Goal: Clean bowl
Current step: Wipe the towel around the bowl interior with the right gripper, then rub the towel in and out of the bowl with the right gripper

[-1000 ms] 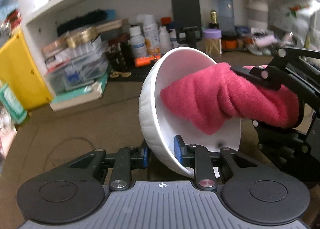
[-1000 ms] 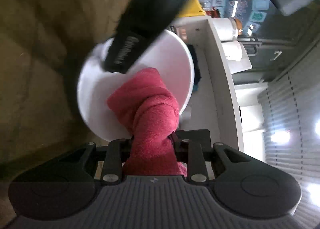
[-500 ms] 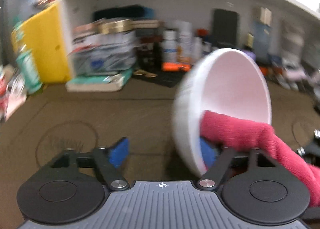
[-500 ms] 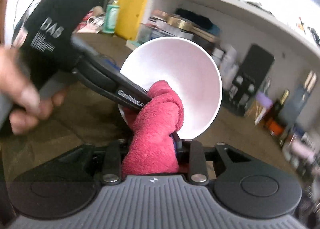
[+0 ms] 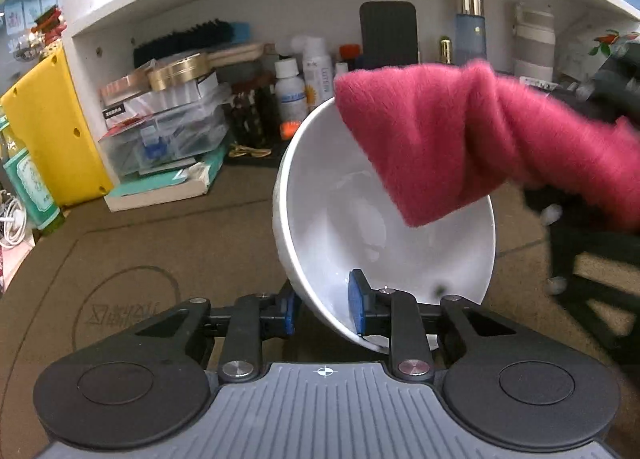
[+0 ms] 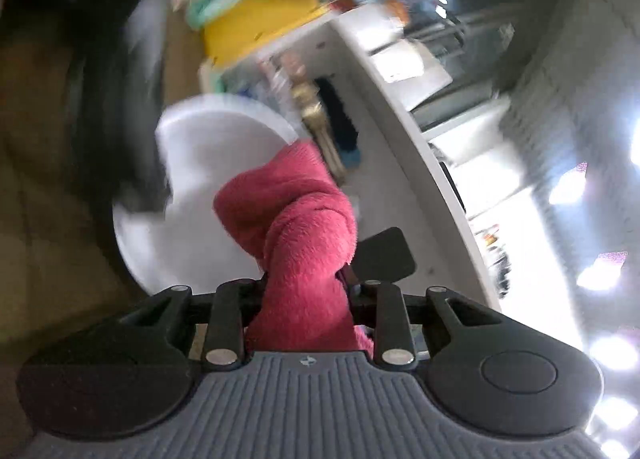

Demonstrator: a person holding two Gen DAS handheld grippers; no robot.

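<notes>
Item: white bowl [image 5: 360,227], tipped on edge above the brown counter [image 5: 160,243], its mouth facing right of our left claw [image 5: 322,309]. That claw is clenched on the near rim, one blue pad [image 5: 356,299] inside the wall, the other outside.

Item: pink towel [image 6: 304,243], bunched into a roll and grasped by our right claw [image 6: 304,299]. From the left wrist camera its free end hangs ahead and to the right, over the far rim, apparently off the inner wall.

Relation: the bowl lies forward and left of the right claw; the towel's long axis points into the mouth. We judge the right hand must push inward to resume wiping.

Note: right view blurred; contact uncertain. A small dark speck [image 5: 440,287] sits low inside.
</notes>
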